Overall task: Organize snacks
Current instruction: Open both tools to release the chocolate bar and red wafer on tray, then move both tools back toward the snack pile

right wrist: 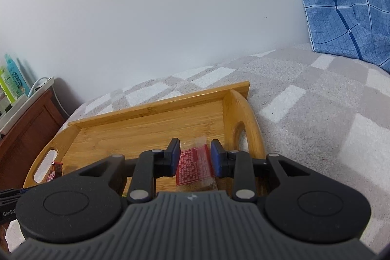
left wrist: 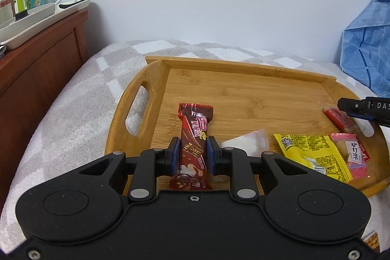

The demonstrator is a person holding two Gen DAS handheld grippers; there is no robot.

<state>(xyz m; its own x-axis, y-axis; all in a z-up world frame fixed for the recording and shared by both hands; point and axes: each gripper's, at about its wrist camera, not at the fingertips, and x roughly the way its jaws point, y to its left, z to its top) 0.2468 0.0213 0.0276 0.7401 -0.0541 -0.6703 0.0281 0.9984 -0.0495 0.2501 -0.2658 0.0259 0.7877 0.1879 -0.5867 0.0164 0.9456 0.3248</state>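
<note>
my left gripper (left wrist: 193,152) clamps a red chocolate wafer bar (left wrist: 193,138) – my right gripper (right wrist: 195,157) pinches a red-labelled clear snack packet (right wrist: 195,162) – both over the bamboo tray (left wrist: 243,89).

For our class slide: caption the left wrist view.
Left gripper grips dark red wafer bar wrapper over rectangular bamboo tray.

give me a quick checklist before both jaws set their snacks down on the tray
1. Left gripper shut on the dark red wafer bar: ok.
2. Right gripper shut on the red clear-ended packet: ok.
3. Bare wood on the bamboo tray ahead of the bar: ok.
4. Both held snacks over the tray, not the blanket: ok.
5. Whether the bar already touches the tray floor: cannot tell.
6. Yellow packet and pink candy clear of the left gripper's path: ok.
</note>
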